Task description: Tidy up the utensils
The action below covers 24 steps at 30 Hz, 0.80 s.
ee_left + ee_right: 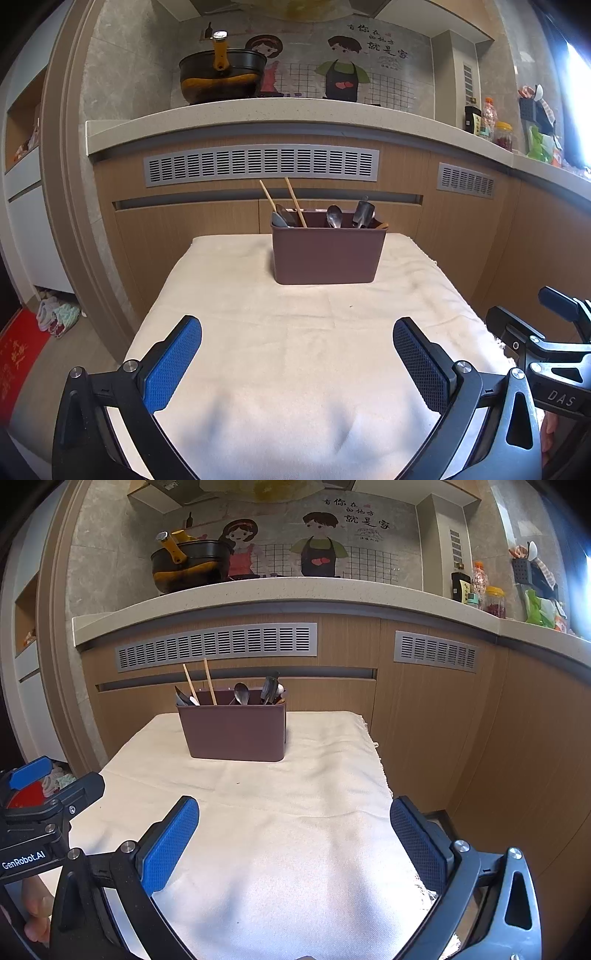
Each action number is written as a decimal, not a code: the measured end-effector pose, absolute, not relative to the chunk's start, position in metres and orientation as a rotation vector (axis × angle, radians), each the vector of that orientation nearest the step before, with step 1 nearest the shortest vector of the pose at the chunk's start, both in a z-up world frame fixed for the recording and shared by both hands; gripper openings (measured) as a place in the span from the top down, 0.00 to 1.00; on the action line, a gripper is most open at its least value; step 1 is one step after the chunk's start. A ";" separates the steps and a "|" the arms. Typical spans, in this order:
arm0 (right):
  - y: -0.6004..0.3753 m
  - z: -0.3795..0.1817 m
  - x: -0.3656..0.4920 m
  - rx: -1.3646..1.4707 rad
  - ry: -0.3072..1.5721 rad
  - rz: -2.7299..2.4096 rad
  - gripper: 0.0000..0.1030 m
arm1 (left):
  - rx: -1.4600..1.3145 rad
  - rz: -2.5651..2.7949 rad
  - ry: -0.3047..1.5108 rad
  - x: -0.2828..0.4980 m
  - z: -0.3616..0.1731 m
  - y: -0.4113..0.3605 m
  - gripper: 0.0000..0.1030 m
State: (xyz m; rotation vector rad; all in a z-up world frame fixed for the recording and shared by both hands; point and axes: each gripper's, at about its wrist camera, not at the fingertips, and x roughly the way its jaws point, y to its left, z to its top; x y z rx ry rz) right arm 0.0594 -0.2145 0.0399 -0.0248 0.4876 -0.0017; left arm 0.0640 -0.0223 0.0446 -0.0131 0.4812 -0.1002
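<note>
2 grippers: left gripper (297, 363) and right gripper (294, 843), both spread wide, nothing between the fingers
Caddy: brown utensil caddy (327, 254) upright at the far end of the cream cloth (295, 350), well apart from both
Inside: 2 chopsticks (295, 201), spoons (333, 216), darker tools, all poking out the top

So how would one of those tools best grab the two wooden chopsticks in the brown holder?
Pinch the chopsticks by their bare upper ends, coming from above. They stand leaning left, well clear of the holder rim; lower parts are hidden inside.
</note>
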 end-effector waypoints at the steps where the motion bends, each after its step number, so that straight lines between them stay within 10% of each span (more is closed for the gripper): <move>1: -0.215 0.040 0.059 -0.021 0.489 0.001 0.00 | -0.013 -0.099 0.481 0.064 0.045 -0.022 0.00; 24: -0.218 0.039 0.061 -0.011 0.494 -0.003 0.00 | -0.004 -0.101 0.473 0.061 0.045 -0.023 0.00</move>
